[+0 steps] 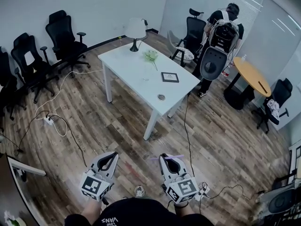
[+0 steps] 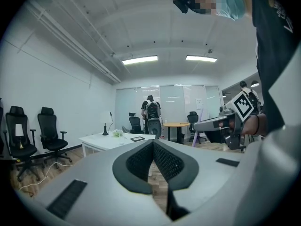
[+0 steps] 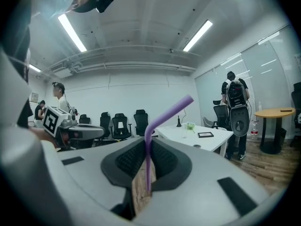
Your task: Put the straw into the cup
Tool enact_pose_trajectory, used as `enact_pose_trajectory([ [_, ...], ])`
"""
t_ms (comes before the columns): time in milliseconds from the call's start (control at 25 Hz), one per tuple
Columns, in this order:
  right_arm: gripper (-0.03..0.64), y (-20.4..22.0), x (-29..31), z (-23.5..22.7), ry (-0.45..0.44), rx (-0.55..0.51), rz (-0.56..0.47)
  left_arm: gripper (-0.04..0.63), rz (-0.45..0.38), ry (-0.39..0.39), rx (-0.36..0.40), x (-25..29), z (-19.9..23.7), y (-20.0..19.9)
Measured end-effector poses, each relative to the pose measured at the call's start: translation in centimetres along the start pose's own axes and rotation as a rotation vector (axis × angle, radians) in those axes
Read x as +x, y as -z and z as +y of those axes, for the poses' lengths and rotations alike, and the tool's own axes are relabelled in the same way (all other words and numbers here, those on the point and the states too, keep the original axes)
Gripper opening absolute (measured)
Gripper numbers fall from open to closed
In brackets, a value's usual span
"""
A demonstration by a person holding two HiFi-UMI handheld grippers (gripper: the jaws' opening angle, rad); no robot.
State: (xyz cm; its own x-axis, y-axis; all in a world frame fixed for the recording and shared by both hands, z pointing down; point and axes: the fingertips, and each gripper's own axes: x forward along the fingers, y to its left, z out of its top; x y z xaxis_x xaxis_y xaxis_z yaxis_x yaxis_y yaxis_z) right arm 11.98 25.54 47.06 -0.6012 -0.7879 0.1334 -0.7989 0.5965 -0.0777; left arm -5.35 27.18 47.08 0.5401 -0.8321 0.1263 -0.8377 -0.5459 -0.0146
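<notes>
Head view: my left claw [image 1: 111, 157] and right claw [image 1: 170, 160] sit low in frame, well apart from the white tabletop [image 1: 127, 62]. The purple straw [image 1: 165, 157] crosses the right claw's tip. Reads as the carry step. Next I need to reach the tabletop and find the cup, which is too small to pick out here.

Left gripper view: jaws pressed together, nothing between.

Right gripper view: jaws pinching the straw's shaft, bent end up. Can't pick out the cup here either.

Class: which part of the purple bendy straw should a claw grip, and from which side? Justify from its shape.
Grip the straw on its long straight part below the bend, pads from either side, as the right claw does. It is even there; the bent top would probably flex.
</notes>
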Motion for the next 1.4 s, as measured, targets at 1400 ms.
enact_pose_trajectory([
  [1400,0.043,-1.3,9.4,-8.8,0.002,0.008,0.01,0.011,0.005,0.014,0.013,11.6,5.7,-1.4],
])
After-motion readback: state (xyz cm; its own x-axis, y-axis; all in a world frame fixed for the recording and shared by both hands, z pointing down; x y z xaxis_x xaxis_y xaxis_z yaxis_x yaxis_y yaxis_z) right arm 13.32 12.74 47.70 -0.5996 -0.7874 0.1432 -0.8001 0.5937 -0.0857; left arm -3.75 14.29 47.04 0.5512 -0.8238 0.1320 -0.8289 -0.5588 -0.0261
